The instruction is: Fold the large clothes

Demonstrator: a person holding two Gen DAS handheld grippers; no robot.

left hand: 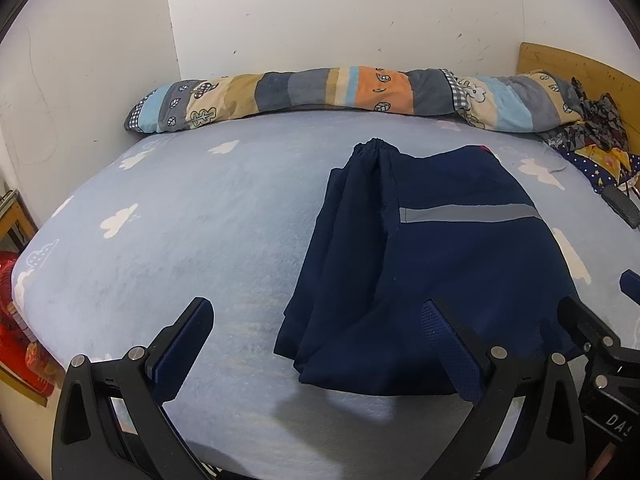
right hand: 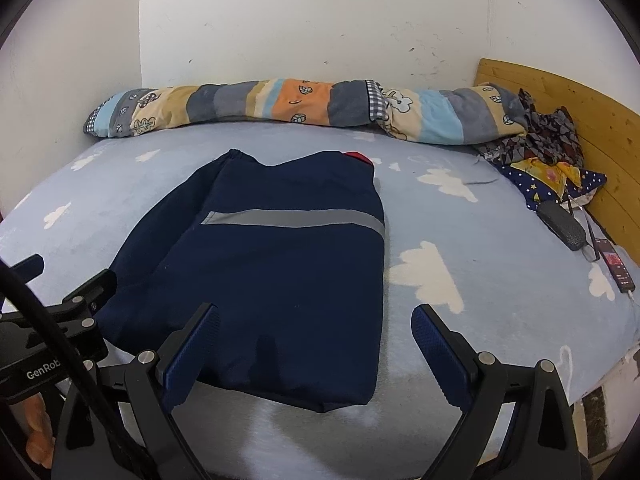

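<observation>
We see the navy jacket point(right hand: 276, 264) lying flat on the cloud-print bedsheet point(right hand: 460, 320), already folded into a rough rectangle, filling the centre of the right wrist view and the centre-right of the left wrist view. A grey reflective stripe point(right hand: 292, 218) crosses its upper half, and a cuffed sleeve point(left hand: 360, 184) lies folded along its left edge.

Our left gripper point(left hand: 316, 344) stands wide open and holds nothing; its right finger sits over the jacket's lower right area in the left wrist view, though we cannot tell if it touches. Our right gripper point(right hand: 316, 344) is equally wide open and empty, straddling the near hem at the bottom centre of its frame.

We judge the fabric to be light, soft and fairly slick, with 2 or more layers stacked, so a shallow pinch would likely lift only the top layer. The best hold looks like the 2 near corners of the hem, biting through all layers. The sleeve could slide out when lifted.

A rolled patchwork quilt point(right hand: 280, 106) runs along the upper frame, well apart from the jacket.
</observation>
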